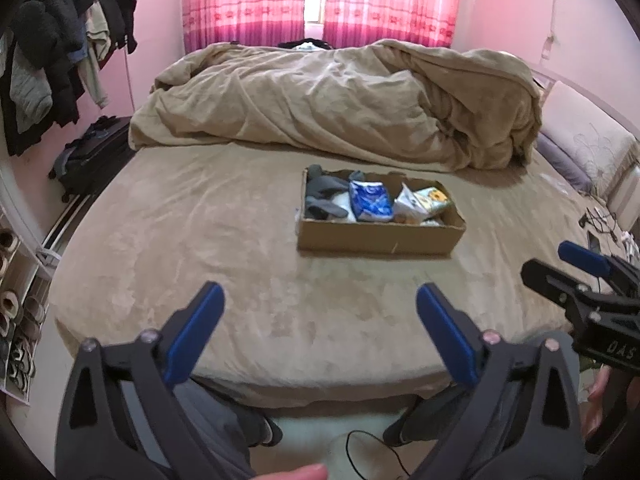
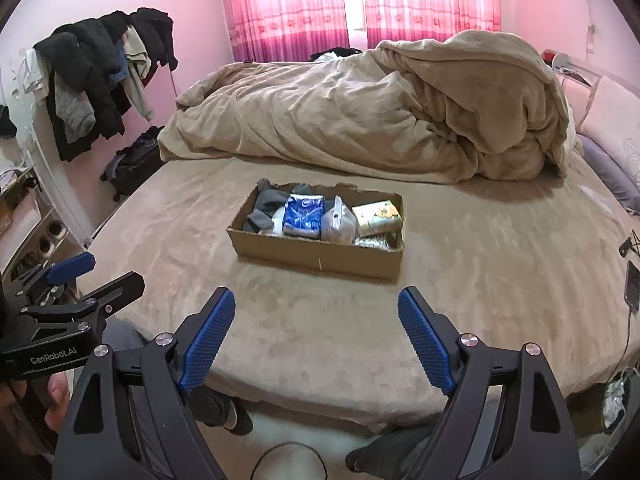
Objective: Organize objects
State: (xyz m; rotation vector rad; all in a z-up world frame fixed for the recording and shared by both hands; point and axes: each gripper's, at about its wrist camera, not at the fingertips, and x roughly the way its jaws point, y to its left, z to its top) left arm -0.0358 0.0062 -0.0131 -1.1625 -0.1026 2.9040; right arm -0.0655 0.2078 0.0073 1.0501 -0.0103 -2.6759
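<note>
A shallow cardboard box (image 1: pixel 380 238) (image 2: pixel 320 258) sits on the tan bed, ahead of both grippers. It holds grey socks (image 1: pixel 322 196) (image 2: pixel 264 210), a blue-and-white packet (image 1: pixel 370 202) (image 2: pixel 302 216), a white pouch (image 2: pixel 339 222) and a yellow-green packet (image 1: pixel 434 200) (image 2: pixel 378 216). My left gripper (image 1: pixel 320 300) is open and empty, over the bed's near edge. My right gripper (image 2: pixel 316 302) is open and empty too, beside it. Each also shows in the other's view: the right gripper (image 1: pixel 568 268) and the left gripper (image 2: pixel 96 272).
A rumpled tan duvet (image 1: pixel 340 100) (image 2: pixel 380 112) is heaped behind the box. Pillows (image 1: pixel 588 148) lie at right, with cables and a phone (image 2: pixel 632 286). A clothes rack (image 1: pixel 60 64), a black suitcase (image 1: pixel 92 156) and shoe shelves (image 1: pixel 16 320) stand at left. The person's feet (image 2: pixel 236 416) are below.
</note>
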